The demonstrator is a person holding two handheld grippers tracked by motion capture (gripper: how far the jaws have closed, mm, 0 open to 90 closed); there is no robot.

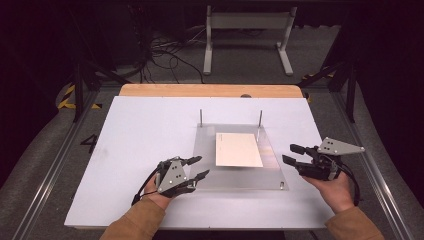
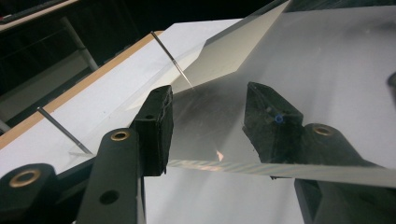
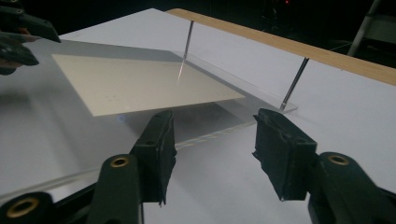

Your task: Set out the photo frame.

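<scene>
A: Where are we with the sheet? The clear plate (image 1: 235,177) lies flat on the white counter (image 1: 145,145), with the cream sheet (image 1: 238,149) on it near the two upright pins (image 1: 201,118) at its far edge.

B: Nothing is gripped yet, by our reckoning. Our left claw (image 1: 199,168) is released, jaws spread at the plate's left edge; our right claw (image 1: 291,154) is also released, just off the right edge.

A: So the approach looks done; closing and lifting are left?

B: That's our judgement. In the left gripper view, the left claw (image 2: 210,121) straddles the plate's near edge (image 2: 280,169), one jaw above it and one seemingly below, which the high view can't settle.

A: And the right gripper view?

B: There the right claw (image 3: 215,149) stands short of the plate's rim (image 3: 210,136), not touching, and the pins (image 3: 293,84) are seen rising from the plate itself.
</scene>
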